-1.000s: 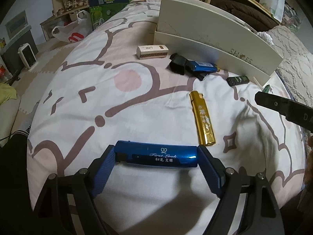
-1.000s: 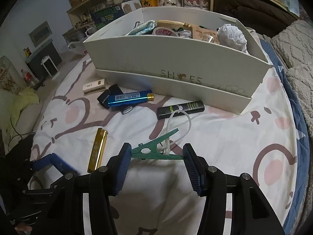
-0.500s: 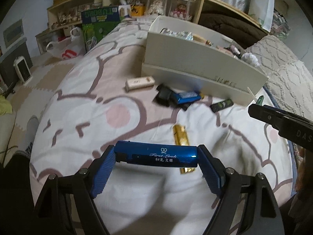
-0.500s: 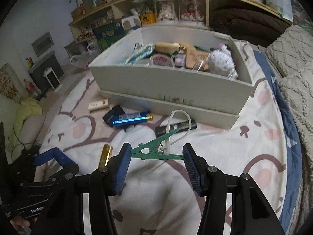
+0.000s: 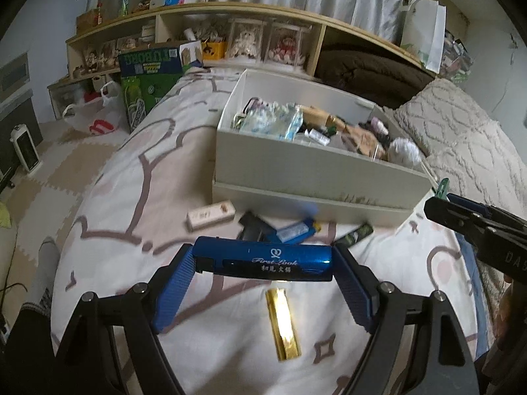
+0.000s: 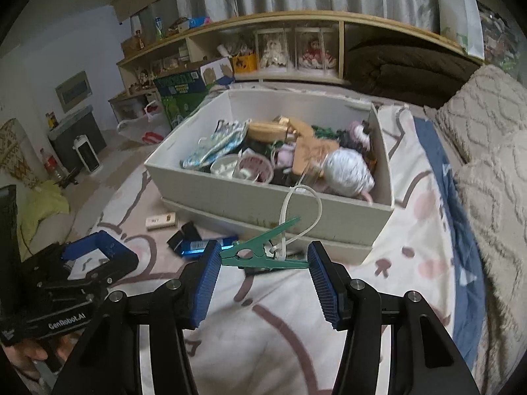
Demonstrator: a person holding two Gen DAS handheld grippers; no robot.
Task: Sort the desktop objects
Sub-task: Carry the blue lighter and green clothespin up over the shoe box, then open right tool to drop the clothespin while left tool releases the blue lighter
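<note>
My left gripper (image 5: 263,260) is shut on a shiny blue lighter (image 5: 263,258), held crosswise above the bed. My right gripper (image 6: 263,258) is shut on a green clothes peg (image 6: 260,253) with a white loop on it, held above the bed short of the white box (image 6: 263,204). The box is full of mixed items and also shows in the left wrist view (image 5: 313,171). On the bed before the box lie a gold lighter (image 5: 283,324), a blue lighter (image 5: 296,230), a black item (image 5: 252,223), a dark stick (image 5: 355,235) and a small white box (image 5: 210,215).
A cartoon-print bedsheet (image 5: 131,197) covers the bed. A grey knitted pillow (image 6: 494,138) lies at the right. Wooden shelves (image 5: 263,26) with dolls stand behind the box. A green carton (image 5: 148,75) and a plastic bag (image 5: 95,115) are at the far left.
Both grippers have risen and tilted up with their loads, moving toward the white box, whose inside now shows. The items on the bed have not moved.
</note>
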